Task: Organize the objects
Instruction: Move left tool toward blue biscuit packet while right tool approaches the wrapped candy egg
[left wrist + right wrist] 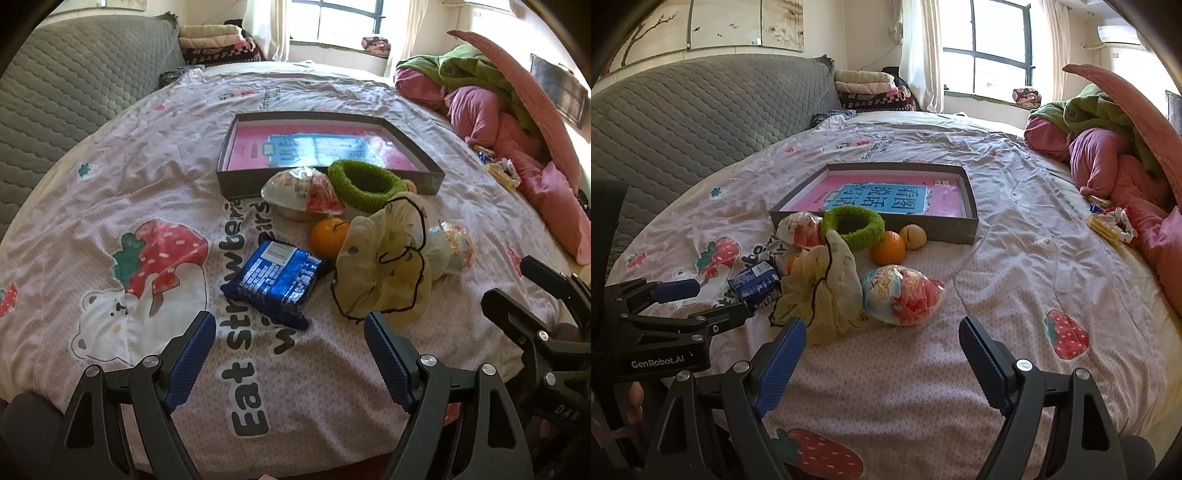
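Two grippers: both hover low over the bedsheet (110,177), jaws spread wide, nothing held.
Left gripper (290,354): points at the blue packet (275,280), just short of it.
Right gripper (882,354): points at bare sheet just before the wrapped egg (903,295).
Box (240,184): shallow, dark-walled, open, further up the bed; a pink and blue book (886,195) lies flat inside.
Pile: heaped just in front of the box.
Green ring (853,225): leans against the box's near wall.
Oranges: one (886,247) beside a tan nut (913,236), near the box; another (328,236) between packet and scrunchie.
Cream scrunchie (384,266): touching the packet's right side.
Wrapped toy (303,192): left of the ring.
Blankets (1108,155): bunched at the far right.
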`<action>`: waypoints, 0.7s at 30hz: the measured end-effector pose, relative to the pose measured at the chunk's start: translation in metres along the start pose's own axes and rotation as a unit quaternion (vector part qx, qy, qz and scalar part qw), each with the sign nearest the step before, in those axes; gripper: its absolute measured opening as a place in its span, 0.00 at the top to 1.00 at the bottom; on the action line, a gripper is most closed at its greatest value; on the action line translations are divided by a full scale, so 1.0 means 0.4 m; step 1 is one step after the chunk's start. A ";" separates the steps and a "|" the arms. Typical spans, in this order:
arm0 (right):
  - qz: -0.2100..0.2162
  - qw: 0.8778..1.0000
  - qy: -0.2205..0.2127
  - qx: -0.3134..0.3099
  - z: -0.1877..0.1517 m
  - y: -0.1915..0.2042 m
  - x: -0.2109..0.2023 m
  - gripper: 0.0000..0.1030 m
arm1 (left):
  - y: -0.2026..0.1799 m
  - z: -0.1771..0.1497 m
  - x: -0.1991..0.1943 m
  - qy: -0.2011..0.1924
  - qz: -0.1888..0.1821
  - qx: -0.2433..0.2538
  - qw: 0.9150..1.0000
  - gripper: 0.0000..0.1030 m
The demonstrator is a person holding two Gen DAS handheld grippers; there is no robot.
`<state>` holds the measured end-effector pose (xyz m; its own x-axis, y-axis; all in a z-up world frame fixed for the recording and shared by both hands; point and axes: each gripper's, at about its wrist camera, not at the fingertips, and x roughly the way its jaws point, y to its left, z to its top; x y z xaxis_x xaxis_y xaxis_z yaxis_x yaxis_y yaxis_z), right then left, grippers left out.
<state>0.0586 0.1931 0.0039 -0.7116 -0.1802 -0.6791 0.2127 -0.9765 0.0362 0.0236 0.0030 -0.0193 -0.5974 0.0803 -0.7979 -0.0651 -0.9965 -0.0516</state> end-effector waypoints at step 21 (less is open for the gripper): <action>-0.003 1.000 0.024 0.003 -0.028 -0.025 0.031 0.18 | 0.025 -0.014 0.052 0.018 0.018 0.003 1.000 0.19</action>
<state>0.0553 0.2020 -0.0130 -0.6798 -0.1689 -0.7137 0.2048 -0.9781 0.0364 0.0151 -0.0053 -0.0398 -0.5695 0.0431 -0.8209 -0.0484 -0.9986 -0.0188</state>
